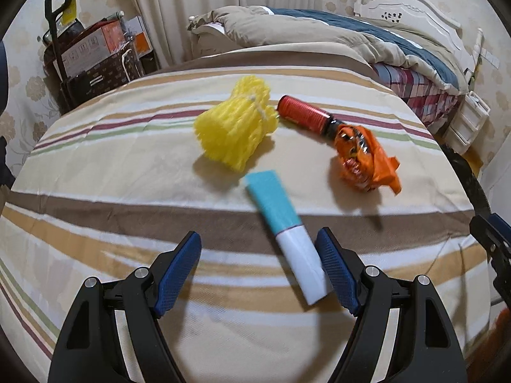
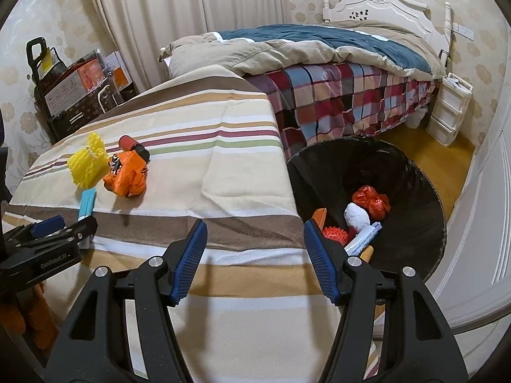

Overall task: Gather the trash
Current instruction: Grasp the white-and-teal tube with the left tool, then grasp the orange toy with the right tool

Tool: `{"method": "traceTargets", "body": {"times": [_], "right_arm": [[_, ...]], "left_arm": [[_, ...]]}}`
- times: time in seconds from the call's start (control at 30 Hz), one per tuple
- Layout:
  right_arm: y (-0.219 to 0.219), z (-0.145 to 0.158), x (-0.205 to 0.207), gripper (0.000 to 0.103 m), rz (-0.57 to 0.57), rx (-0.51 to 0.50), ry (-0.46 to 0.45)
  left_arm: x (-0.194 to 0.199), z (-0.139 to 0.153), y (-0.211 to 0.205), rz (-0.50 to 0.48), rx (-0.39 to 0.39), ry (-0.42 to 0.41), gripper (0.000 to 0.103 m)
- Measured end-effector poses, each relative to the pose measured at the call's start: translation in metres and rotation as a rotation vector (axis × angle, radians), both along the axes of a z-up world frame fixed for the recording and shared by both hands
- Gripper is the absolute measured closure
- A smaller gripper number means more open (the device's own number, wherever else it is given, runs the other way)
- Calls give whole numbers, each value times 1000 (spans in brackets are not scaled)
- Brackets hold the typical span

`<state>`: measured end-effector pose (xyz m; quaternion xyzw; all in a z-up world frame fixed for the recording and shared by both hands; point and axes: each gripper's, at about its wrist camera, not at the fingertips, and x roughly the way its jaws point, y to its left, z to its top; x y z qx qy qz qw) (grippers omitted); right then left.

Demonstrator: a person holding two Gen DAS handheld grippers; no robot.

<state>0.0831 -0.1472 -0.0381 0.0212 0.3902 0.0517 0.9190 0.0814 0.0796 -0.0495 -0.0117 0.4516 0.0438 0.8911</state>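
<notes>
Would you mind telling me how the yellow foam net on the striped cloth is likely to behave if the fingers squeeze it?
The foam net looks like soft open mesh, so it would probably compress and spring back rather than resist. It seems light for its bulk and may slide on the cloth if pushed. Bunched and tied as it is, rolling looks unlikely.

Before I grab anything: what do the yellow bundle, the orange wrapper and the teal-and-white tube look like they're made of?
Yellow bundle: looks like soft foam netting, matte, with an open ribbed mesh. Orange wrapper: thin plastic or foil film, glossy, crumpled with sharp creases and bright glints. Teal-and-white tube: probably smooth plastic with a satin sheen, flattened at the teal end; blur leaves it uncertain.
</notes>
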Motion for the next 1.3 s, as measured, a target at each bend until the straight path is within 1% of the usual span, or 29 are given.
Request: {"method": "traceTargets", "body": {"times": [0.07, 0.13, 0.17, 0.23, 0.27, 0.3, 0.33, 0.43, 0.53, 0.7, 0.9, 1.03, 1.3], "right_arm": [[2, -1, -1, 42, 4, -3, 0], [4, -1, -2, 42, 8, -5, 1], [6, -1, -2, 42, 10, -7, 1], [8, -2, -4, 42, 12, -10, 0], [10, -1, -5, 42, 14, -12, 0], [11, -1, -5, 42, 16, -13, 0], [13, -1, -5, 42, 19, -14, 0], [19, -2, -6, 42, 32, -19, 1], [27, -2, -5, 42, 51, -23, 4], [49, -2, -4, 42, 100, -21, 9], [81, -4, 2, 42, 167, -23, 19], [105, -7, 13, 42, 207, -16, 36], [132, -9, 37, 42, 197, -33, 51]], "left_arm": [[-2, 0, 3, -7, -13, -1, 28], [-2, 1, 3, -21, -10, -9, 42], [-2, 1, 1, -34, -2, -15, 46], [-2, 2, -2, -61, 8, -27, 61], [-3, 2, -3, -75, 11, -32, 65], [-3, 2, -3, -86, 12, -35, 75], [-4, 2, -3, -100, 14, -41, 80], [-7, 3, 0, -112, -5, -54, 85], [-9, 4, 4, -110, -22, -58, 87], [-15, 9, 13, -90, -27, -77, 87], [-23, 16, 31, -55, -16, -103, 87], [-22, 15, 47, -19, -8, -104, 87], [-19, 12, 75, 54, 13, -105, 87]]}}
